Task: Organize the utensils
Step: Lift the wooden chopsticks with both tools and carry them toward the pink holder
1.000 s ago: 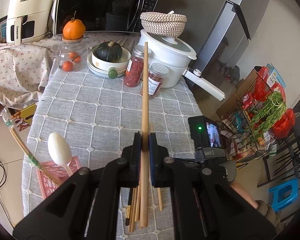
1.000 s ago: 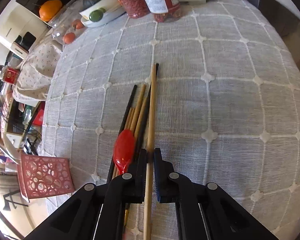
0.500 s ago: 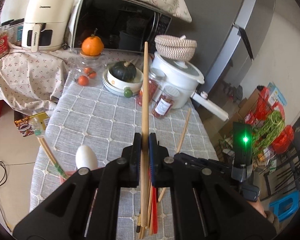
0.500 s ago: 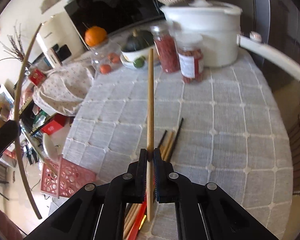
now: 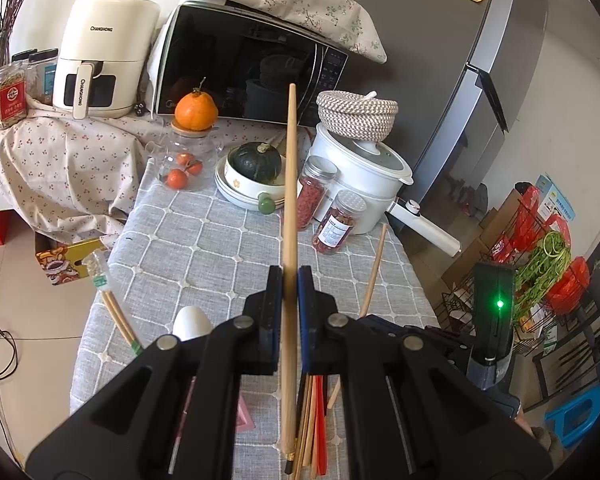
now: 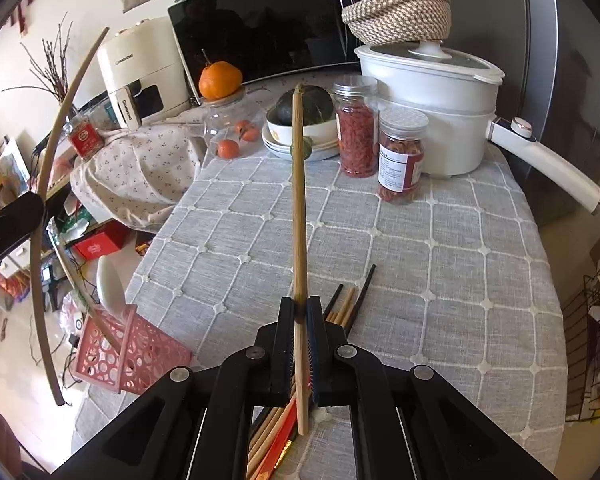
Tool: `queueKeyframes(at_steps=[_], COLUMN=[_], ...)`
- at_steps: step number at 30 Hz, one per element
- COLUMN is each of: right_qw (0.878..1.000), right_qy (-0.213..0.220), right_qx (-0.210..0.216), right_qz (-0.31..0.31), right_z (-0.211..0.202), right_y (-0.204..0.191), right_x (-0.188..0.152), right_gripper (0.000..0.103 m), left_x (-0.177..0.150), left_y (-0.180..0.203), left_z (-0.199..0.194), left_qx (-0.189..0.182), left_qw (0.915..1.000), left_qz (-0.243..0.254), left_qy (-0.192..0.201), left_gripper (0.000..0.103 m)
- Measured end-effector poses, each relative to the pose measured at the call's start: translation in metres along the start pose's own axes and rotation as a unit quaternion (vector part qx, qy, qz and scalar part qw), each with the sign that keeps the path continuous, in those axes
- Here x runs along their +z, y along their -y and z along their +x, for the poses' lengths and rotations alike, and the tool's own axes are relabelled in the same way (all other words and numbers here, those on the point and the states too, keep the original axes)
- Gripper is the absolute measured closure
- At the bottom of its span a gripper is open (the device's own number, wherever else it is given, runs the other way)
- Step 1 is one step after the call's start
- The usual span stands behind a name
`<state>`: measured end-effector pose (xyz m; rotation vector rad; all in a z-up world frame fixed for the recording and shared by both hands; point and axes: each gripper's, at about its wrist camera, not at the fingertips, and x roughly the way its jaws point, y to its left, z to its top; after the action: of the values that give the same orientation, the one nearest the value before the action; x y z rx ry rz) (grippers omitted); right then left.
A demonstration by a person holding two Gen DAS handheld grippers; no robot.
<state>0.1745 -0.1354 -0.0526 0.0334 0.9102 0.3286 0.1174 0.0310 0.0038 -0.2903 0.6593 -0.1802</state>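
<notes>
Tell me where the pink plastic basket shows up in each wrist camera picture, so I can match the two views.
Left wrist view: the pink basket is mostly hidden behind the left gripper; only a pink corner shows near the bottom centre.
Right wrist view: the pink basket sits in plain sight at lower left, at the table's near corner, a white spoon sticking out.
Shared landmark: the orange fruit before the microwave.

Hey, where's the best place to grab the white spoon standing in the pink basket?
Pinch the white spoon at its neck, just below the bowl, coming from above: its handle is sunk in the pink basket, so only the upper part stands free.
</notes>
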Motion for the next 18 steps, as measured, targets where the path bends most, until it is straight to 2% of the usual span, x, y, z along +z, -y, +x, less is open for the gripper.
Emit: queueKeyframes(at_steps=[7, 12, 18], right_qw=[1.0, 0.997, 0.988], right_qy=[0.031, 0.08, 0.154], right_qx=[0.004, 0.01, 0.019], right_qz=[-0.002, -0.011, -0.021], right_z=[-0.016, -0.041, -0.069], right_y=[-0.001, -0.011, -0.028], right_x=[0.002, 0.006, 0.012], right_gripper=[0.097, 0.097, 0.097], left_x=[0.002, 0.004, 0.001], left_y=[-0.007, -0.023, -0.036], left_z=[-0.003, -0.007, -0.007], left_qx=[0.009, 0.018, 0.04], left_qw=[0.9999, 0.9992, 0.9979], left_qz=[-0.006, -0.022, -0.026], left_qy=[0.012, 0.03, 0.043], left_gripper=[0.095, 0.095, 0.095])
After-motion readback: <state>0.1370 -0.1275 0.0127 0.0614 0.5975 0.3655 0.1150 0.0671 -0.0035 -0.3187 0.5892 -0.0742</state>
